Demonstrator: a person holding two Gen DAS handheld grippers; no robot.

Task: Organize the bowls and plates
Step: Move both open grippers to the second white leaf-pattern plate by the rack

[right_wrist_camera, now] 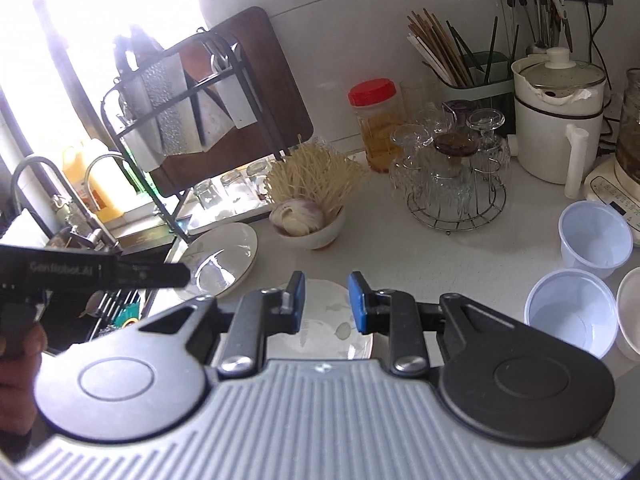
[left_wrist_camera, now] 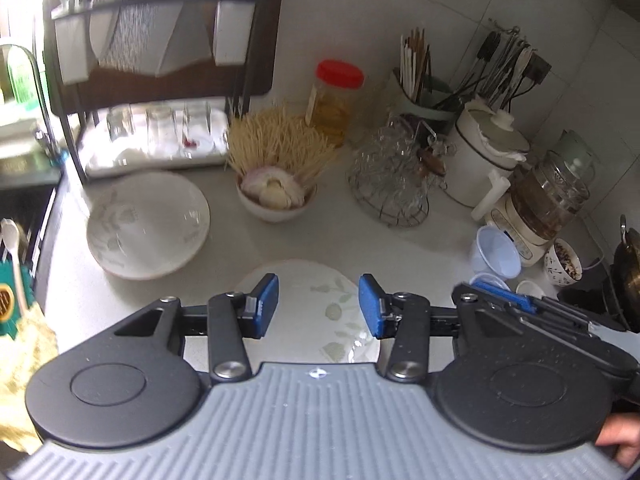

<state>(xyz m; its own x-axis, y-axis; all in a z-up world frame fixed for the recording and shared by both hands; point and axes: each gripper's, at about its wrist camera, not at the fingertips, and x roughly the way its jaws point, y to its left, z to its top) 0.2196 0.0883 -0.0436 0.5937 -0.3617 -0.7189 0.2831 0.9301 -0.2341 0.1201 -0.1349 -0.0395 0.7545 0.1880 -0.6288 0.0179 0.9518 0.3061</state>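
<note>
A flat white plate (left_wrist_camera: 316, 280) with a pale leaf print lies on the light counter, straight below my left gripper (left_wrist_camera: 318, 306). Its blue pads stand apart with nothing between them. The same plate (right_wrist_camera: 324, 334) shows under my right gripper (right_wrist_camera: 328, 302), whose pads stand closer together, open and empty. A deeper white plate (left_wrist_camera: 148, 224) with the same print sits to the left by the sink, and appears as the deeper plate (right_wrist_camera: 222, 256) in the right wrist view. The right gripper (left_wrist_camera: 500, 298) shows at the right edge, and the left gripper (right_wrist_camera: 176, 274) at the left.
A small bowl (left_wrist_camera: 276, 200) of garlic and dry noodles stands behind the plates. A black dish rack (left_wrist_camera: 160, 60) with a cutting board is at the back left. A wire stand of glasses (right_wrist_camera: 452, 176), a red-lidded jar (right_wrist_camera: 374, 120), a white pot (right_wrist_camera: 560, 120) and plastic cups (right_wrist_camera: 572, 312) fill the right.
</note>
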